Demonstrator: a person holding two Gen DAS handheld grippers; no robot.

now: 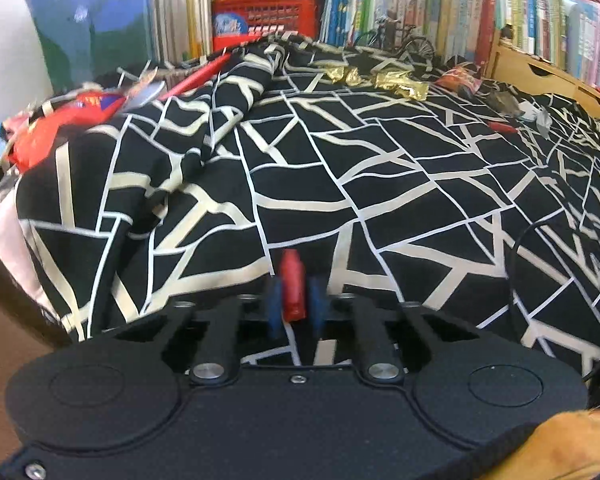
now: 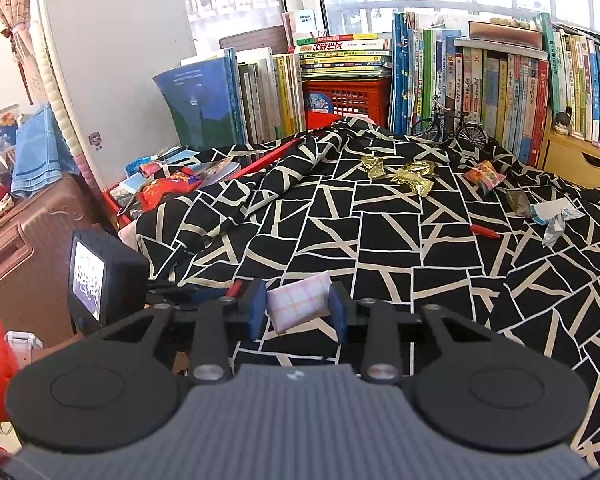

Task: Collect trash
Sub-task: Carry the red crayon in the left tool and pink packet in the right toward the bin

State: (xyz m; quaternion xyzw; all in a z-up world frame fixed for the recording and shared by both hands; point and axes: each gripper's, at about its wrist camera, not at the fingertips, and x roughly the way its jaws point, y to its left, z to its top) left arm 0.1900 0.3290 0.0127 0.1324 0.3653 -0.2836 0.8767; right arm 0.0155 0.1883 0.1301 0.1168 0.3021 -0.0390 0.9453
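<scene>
My left gripper (image 1: 294,304) is shut on a small red wrapper (image 1: 292,288), held just above the black-and-white patterned cloth (image 1: 340,184). My right gripper (image 2: 298,306) is shut on a pink checked packet (image 2: 300,304) over the same cloth (image 2: 380,248). More trash lies farther back on the cloth: gold wrappers (image 2: 412,174) (image 1: 396,82), an orange candy wrapper (image 2: 484,174), a small red scrap (image 2: 485,231) (image 1: 502,127) and crumpled white-blue wrappers (image 2: 552,216). The left gripper's camera body (image 2: 96,280) shows at the left of the right wrist view.
A red tray (image 2: 148,196) of snack packets sits at the cloth's left edge. Books (image 2: 480,88), a red crate (image 2: 346,98) and a model bicycle (image 2: 448,126) line the back. A wooden drawer unit (image 2: 580,160) stands at right, a brown suitcase (image 2: 24,236) at left.
</scene>
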